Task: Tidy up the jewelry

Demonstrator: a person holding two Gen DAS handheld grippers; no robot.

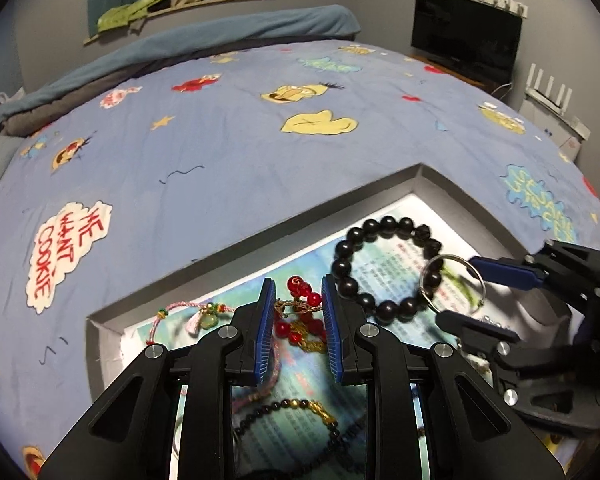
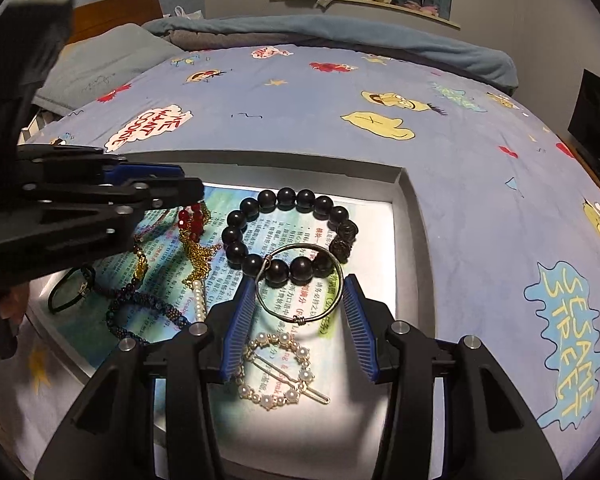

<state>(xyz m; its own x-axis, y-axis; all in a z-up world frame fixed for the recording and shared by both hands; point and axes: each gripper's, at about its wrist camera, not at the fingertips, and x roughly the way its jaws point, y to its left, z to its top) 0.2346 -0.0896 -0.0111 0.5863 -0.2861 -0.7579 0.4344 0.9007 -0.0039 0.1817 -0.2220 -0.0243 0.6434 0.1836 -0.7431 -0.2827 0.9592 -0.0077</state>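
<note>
Right tool (image 2: 300, 308) brackets thin silver wire bangle (image 2: 300, 284).

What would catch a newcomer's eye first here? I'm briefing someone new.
The black bead bracelet in the tray, with the thin silver ring lying partly over it between the open right gripper. To its left, the open left gripper straddles the red bead piece.

A shallow tray (image 2: 414, 216) lies on the bedspread (image 2: 300, 120), filling the lower centre of the right wrist frame. Inside it, a beaded bracelet (image 2: 288, 236) sits centre, a wire ring (image 2: 300, 284) overlapping its lower edge. A pearl hair clip (image 2: 278, 368) lies below that. A chain necklace (image 2: 196, 240) lies at left.
</note>
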